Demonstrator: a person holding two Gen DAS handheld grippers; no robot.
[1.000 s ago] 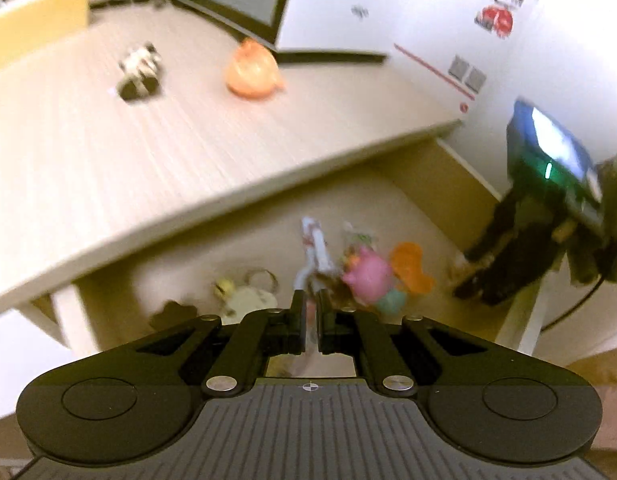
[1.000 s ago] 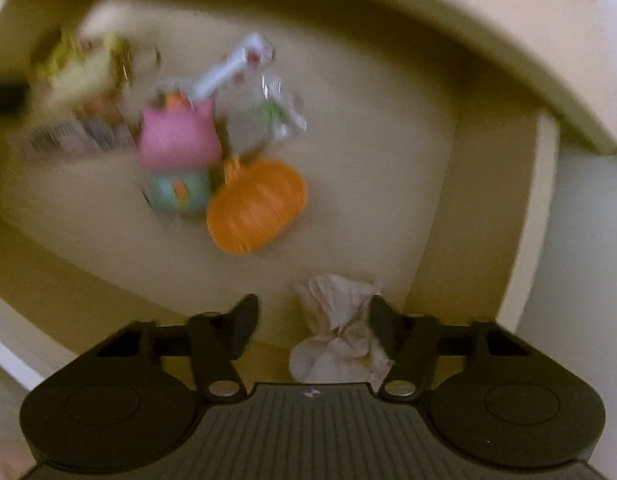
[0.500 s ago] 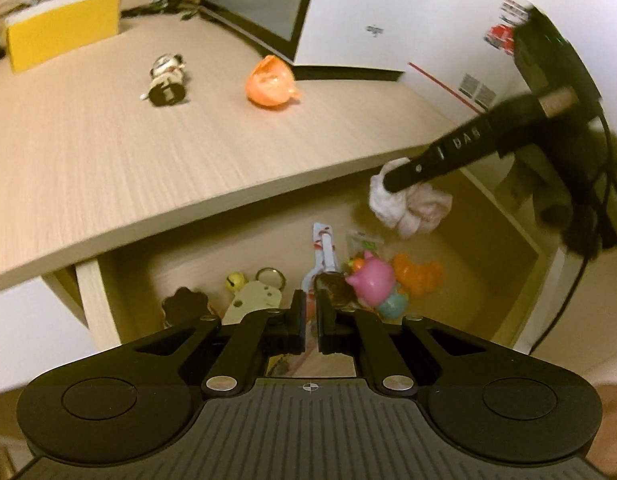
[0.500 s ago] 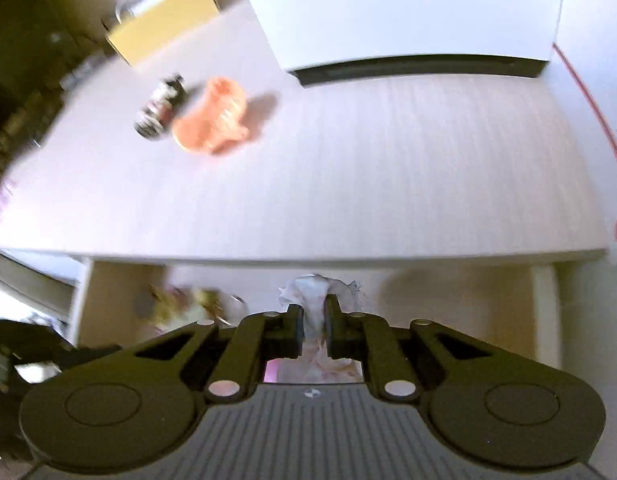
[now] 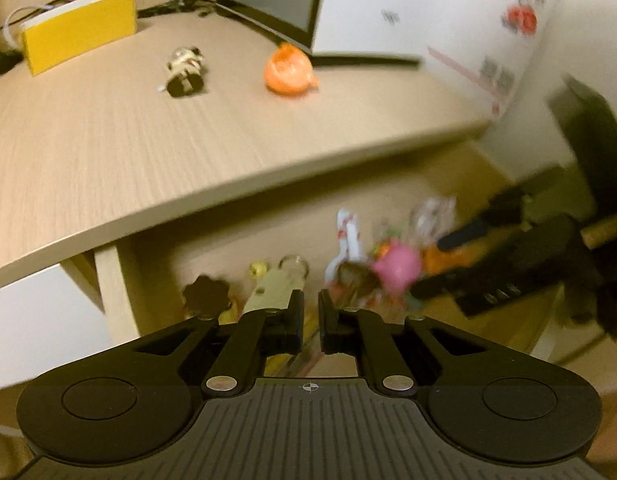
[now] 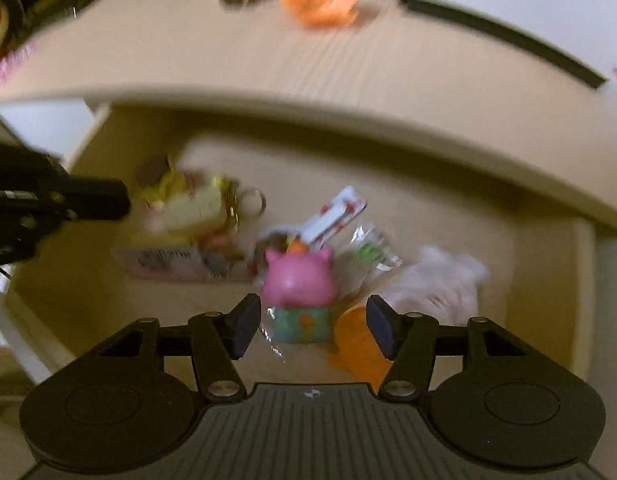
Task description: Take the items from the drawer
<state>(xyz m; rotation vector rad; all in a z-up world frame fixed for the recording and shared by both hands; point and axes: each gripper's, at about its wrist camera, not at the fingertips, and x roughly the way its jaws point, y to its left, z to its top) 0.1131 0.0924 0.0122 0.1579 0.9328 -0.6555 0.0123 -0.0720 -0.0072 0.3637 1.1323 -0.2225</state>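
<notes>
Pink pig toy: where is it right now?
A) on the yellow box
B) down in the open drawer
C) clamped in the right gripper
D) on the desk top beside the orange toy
B: the pink pig toy sits among the clutter in the open drawer, below the desk top.

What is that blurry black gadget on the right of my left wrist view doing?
Observer: That is the right gripper. Its jaws are opening and they grip nothing.
Operator: What is it aimed at?
Observer: A pink pig toy on a teal base sits just beyond the jaws.
Operator: Is anything hidden from me behind it?
Observer: A crumpled white tissue lies on the floor of the drawer, to the right of the pig.
</notes>
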